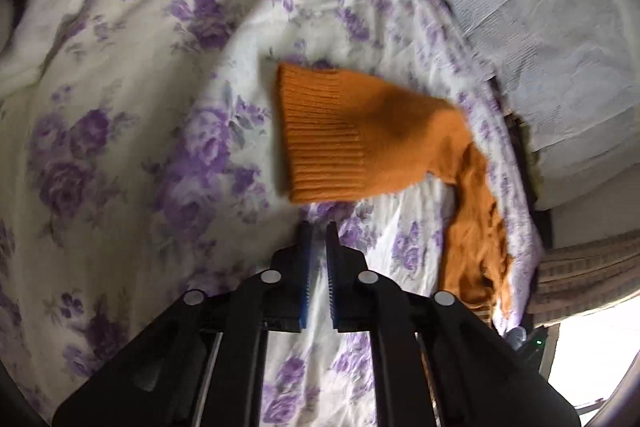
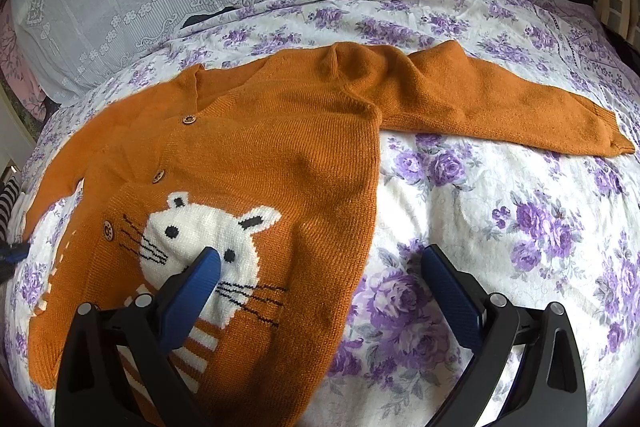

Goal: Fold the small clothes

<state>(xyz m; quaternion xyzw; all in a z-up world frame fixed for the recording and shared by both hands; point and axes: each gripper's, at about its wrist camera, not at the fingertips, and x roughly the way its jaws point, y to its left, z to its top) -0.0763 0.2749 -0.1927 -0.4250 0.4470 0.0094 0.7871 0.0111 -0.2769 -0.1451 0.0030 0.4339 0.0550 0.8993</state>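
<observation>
- Here we see the left gripper (image 1: pixel 319 227) pressed together, empty, just below the orange cardigan (image 2: pixel 256 131) cuff (image 1: pixel 324 131);
- our right gripper (image 2: pixel 320 259) spread across the cardigan's hem edge, lower frame.

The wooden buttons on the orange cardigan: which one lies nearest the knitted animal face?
The lowest button, beside the whiskers of the white face; the middle button and top button sit higher.

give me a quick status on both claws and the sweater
Left claw shut, empty, short of the sleeve cuff. Right claw open over orange sweater, spread flat on floral bedspread. Nothing in the way.
</observation>
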